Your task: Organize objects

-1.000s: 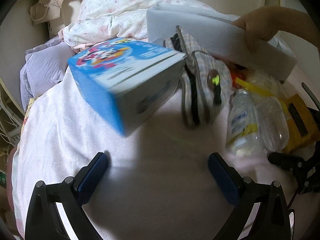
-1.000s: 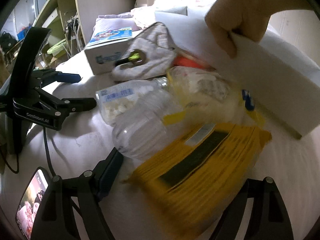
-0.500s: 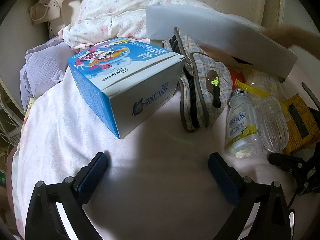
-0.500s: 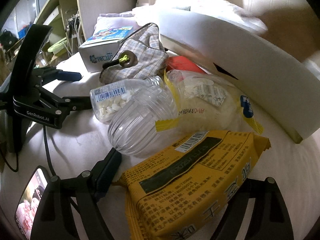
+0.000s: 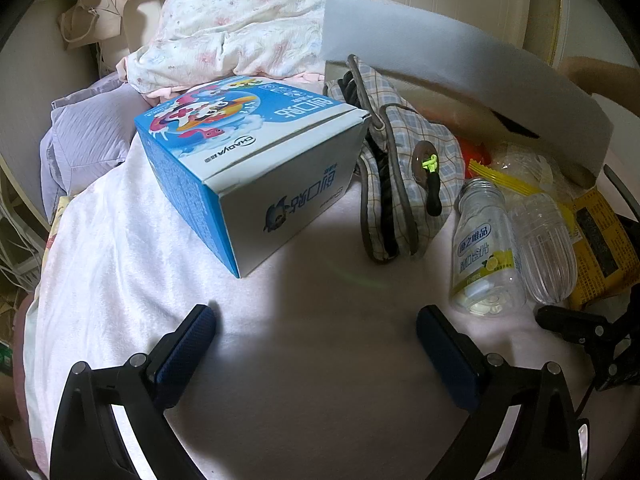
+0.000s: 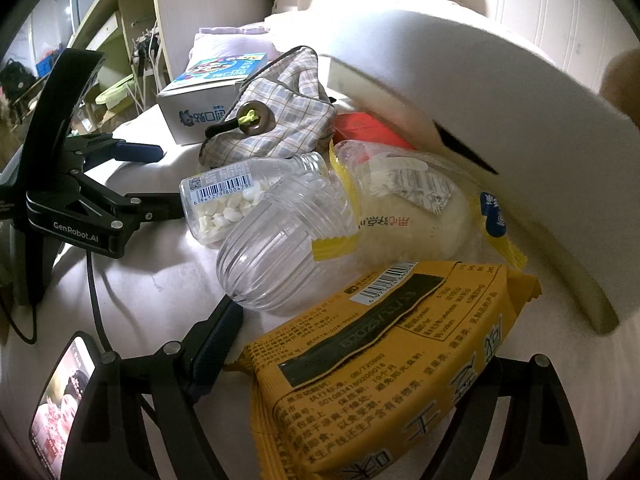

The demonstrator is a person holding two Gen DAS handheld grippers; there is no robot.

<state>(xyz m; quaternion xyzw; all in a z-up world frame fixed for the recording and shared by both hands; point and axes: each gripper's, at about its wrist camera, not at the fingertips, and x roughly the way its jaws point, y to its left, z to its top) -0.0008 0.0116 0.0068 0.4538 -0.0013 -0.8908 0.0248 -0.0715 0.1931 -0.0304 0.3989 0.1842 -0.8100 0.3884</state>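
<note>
A white-covered bed (image 5: 120, 280) is carrying a blue box (image 5: 256, 184), plaid pouch (image 5: 400, 168), two clear bottles (image 5: 482, 252), snack packets (image 6: 384, 376) and a white tray (image 6: 480, 120).

Left gripper (image 5: 316, 330) fingers spread, empty; right gripper (image 6: 360, 344) fingers spread.

A floral quilt (image 5: 240, 28) and lilac pillow (image 5: 86, 136) lie behind.

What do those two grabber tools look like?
The left tool is a black metal frame with silver bolts and two fingers tipped in dark blue ribbed pads. Seen from the right wrist, its side reads "GenRobot.AI" in white, and a black cable trails from it. The right tool looks similar, with a small screen alongside.
</note>
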